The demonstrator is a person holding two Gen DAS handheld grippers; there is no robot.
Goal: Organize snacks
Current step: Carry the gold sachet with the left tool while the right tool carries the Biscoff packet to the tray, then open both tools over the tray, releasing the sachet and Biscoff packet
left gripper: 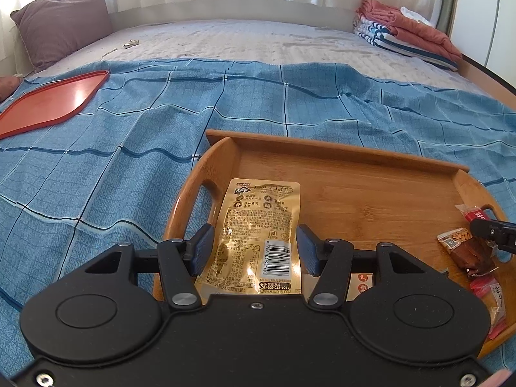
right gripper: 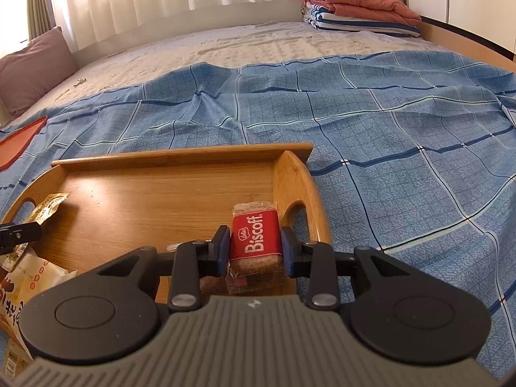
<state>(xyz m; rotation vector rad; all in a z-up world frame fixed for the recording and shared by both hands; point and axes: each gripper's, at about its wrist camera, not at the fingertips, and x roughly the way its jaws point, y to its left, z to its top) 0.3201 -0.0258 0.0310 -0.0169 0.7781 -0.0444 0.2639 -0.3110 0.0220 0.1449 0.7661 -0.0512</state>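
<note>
A bamboo tray (left gripper: 332,146) with cut-out handles lies on the blue checked sheet. My left gripper (left gripper: 254,242) is shut on a gold snack packet (left gripper: 258,219), which hangs lengthwise over the tray's left end by the handle. My right gripper (right gripper: 254,242) is shut on a red Biscoff biscuit packet (right gripper: 254,235), held over the tray's (right gripper: 180,158) right end beside the other handle. Each wrist view catches a finger of the other gripper at its edge. The gold packet (right gripper: 48,206) shows at far left in the right wrist view.
Several small snack packets (left gripper: 464,248) lie at the tray's right end, and larger bags (right gripper: 25,277) lie near its front left. A flat red tray (left gripper: 54,96) rests on the sheet far left. A pillow (left gripper: 64,22) and folded blankets (left gripper: 409,29) sit at the back of the bed.
</note>
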